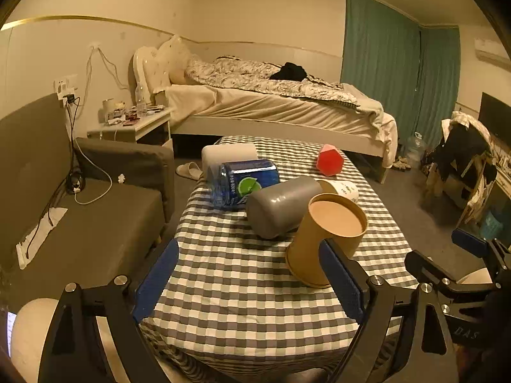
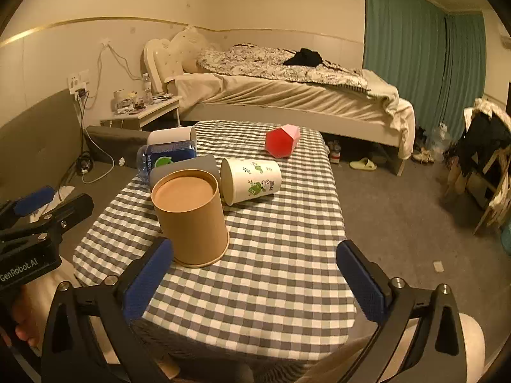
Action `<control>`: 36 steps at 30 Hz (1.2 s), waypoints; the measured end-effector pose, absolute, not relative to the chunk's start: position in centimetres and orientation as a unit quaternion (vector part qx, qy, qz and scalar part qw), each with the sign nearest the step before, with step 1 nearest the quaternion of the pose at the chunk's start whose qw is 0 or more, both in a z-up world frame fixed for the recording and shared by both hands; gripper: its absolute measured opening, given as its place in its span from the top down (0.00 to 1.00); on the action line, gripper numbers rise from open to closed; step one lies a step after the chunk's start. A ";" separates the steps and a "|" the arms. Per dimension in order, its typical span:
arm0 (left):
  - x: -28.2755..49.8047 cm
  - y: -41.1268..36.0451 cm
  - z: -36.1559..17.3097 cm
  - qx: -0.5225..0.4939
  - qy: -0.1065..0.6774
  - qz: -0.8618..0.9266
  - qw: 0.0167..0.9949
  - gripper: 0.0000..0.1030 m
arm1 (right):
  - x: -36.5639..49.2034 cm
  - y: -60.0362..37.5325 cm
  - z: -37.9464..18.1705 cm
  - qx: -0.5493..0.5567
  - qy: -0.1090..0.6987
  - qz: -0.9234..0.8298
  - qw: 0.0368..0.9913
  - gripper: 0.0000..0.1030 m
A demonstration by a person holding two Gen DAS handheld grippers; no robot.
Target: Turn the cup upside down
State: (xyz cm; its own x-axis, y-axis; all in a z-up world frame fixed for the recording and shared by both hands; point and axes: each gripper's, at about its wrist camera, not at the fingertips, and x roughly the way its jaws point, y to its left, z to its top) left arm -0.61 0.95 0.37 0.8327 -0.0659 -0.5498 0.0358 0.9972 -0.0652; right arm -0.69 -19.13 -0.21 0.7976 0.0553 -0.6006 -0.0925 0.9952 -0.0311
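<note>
Checked table (image 2: 271, 271) bears cups — brown (image 2: 191, 220), grey (image 1: 281, 207), printed (image 2: 252, 180) — bottle (image 1: 239, 182).

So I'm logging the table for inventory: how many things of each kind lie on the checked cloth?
Cups: 5, brown, grey, leaf-print, white, red
Bottles: 1, blue-label
Total: 6

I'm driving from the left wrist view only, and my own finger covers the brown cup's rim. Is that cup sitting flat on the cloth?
Observer: Seems so. In the right wrist view the brown cup stands mouth down, and the rim that shows looks seated on the checked cloth.
Operator: Is the right gripper holding anything?
Observer: No. The right gripper is open, with only cloth between its fingers.
Operator: And the white cup behind?
Observer: The white cup lies on its side, green print showing.
</note>
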 end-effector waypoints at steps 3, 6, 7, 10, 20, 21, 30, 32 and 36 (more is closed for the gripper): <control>-0.5 1.1 0.0 -0.026 0.292 -0.027 0.956 0.09 | -0.6 -18.9 -0.4 -0.036 0.312 0.035 0.949 0.00; -0.5 1.1 -0.2 -0.027 0.292 -0.026 0.956 0.09 | -0.5 -18.9 -0.5 -0.037 0.313 0.027 0.949 0.00; -0.5 1.1 -0.2 -0.025 0.291 -0.026 0.956 0.09 | -0.4 -19.0 -0.6 -0.036 0.313 0.023 0.949 0.00; -0.7 1.2 -0.1 -0.025 0.289 -0.023 0.957 0.09 | -0.4 -19.0 -0.5 -0.033 0.313 0.018 0.949 0.00; -0.8 1.6 0.0 -0.028 0.291 -0.018 0.956 0.09 | -0.1 -19.7 -0.6 -0.014 0.321 0.005 0.947 0.00; -0.7 1.6 0.0 -0.028 0.292 -0.020 0.956 0.09 | -0.1 -19.8 -0.7 -0.013 0.322 0.004 0.947 0.00; -0.8 1.1 0.2 -0.017 0.293 -0.020 0.956 0.09 | -0.1 -20.2 -0.6 -0.004 0.323 0.001 0.946 0.00; -0.8 1.0 0.1 -0.015 0.293 -0.017 0.956 0.09 | -0.1 -20.3 -0.7 -0.005 0.324 0.000 0.946 0.00; -0.7 1.1 0.0 -0.017 0.291 -0.011 0.956 0.09 | -0.1 -20.3 -0.7 -0.006 0.326 0.001 0.946 0.00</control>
State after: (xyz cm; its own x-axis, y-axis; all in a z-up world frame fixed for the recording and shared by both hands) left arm -0.71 1.11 0.04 0.8302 -0.0303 -0.5567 0.0111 0.9992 -0.0379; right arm -0.09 -20.33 -0.71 0.7881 -0.0017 -0.6156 -0.0061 0.9999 -0.0106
